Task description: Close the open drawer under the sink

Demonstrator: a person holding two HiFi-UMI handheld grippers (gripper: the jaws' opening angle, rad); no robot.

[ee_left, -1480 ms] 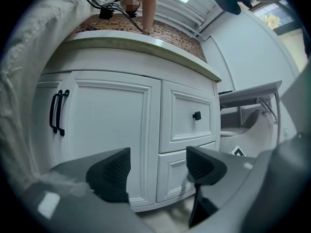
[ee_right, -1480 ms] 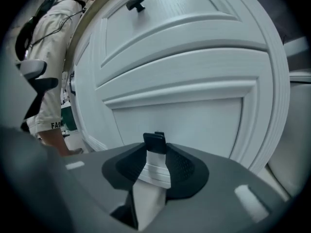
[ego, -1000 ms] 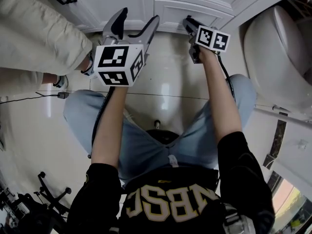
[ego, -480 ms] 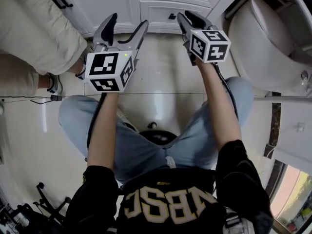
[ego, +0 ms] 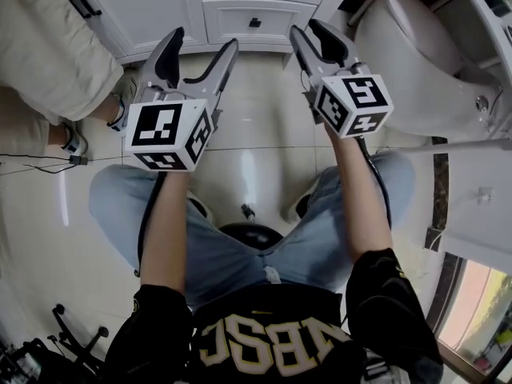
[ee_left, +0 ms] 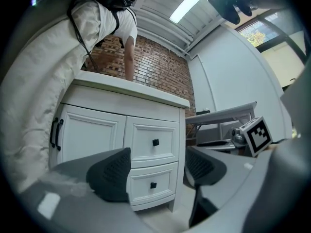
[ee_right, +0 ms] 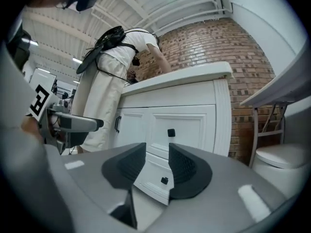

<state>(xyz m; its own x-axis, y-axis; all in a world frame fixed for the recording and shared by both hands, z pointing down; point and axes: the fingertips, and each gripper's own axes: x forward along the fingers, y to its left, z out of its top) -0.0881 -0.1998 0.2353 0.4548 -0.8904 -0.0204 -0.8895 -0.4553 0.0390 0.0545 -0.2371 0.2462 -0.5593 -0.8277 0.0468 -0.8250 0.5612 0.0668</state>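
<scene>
The white sink cabinet [ego: 200, 6] has two small drawers stacked at its right end. In the left gripper view the upper drawer [ee_left: 154, 141] and lower drawer [ee_left: 151, 184] both look flush with the cabinet face. The lower drawer [ego: 254, 18] shows its black knob in the head view. My left gripper [ego: 202, 42] hangs in the air in front of the cabinet, jaws wide open and empty. My right gripper [ego: 307, 30] hovers beside it, away from the drawers. Its jaws are opening with only a narrow gap, and nothing is between them [ee_right: 156, 166].
A person in beige clothes [ego: 48, 46] stands at the cabinet's left, leaning over the counter [ee_right: 175, 79]. A white toilet [ego: 408, 62] stands at the right. A cabinet door with a black handle [ee_left: 54, 132] is left of the drawers. A cable [ego: 40, 165] lies on the glossy floor tiles.
Both grippers have drawn back from the cabinet front and risen. The right gripper, earlier close to the lower drawer, has rolled and now hovers away from it.
</scene>
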